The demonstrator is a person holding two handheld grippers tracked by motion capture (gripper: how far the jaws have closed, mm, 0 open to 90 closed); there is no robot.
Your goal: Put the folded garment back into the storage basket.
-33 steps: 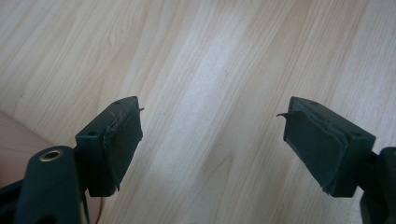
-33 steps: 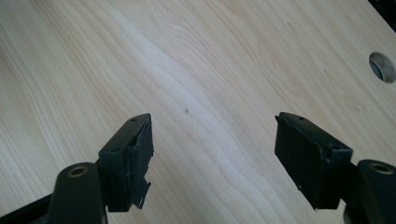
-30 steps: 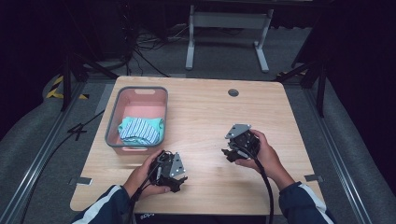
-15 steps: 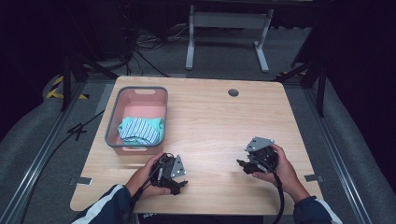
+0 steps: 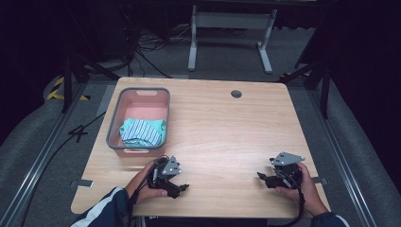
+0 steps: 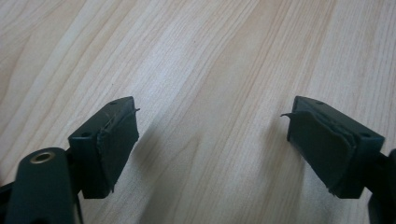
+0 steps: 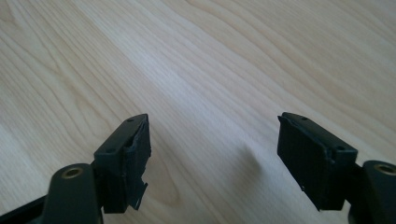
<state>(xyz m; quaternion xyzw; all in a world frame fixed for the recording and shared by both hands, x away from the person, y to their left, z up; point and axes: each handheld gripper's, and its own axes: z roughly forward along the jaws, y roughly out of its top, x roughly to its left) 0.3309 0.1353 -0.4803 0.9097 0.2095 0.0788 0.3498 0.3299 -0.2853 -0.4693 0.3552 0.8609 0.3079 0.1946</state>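
Striped cloth point(image 5: 142, 131) is seen folded in the pink basket point(image 5: 143, 98), just beyond the left gripper point(image 5: 176, 185) and well apart from the right gripper point(image 5: 267, 178) (both apparently released, nothing between jaws) over the counter point(image 5: 222, 123).

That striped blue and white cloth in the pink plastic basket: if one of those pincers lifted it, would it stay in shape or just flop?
Probably flop: the striped blue and white cloth lies bunched in soft folds, so it would likely drape and unfold. It looks light for its bulk. The pink plastic basket seems stiff-walled, so the cloth should lift free without dragging it.
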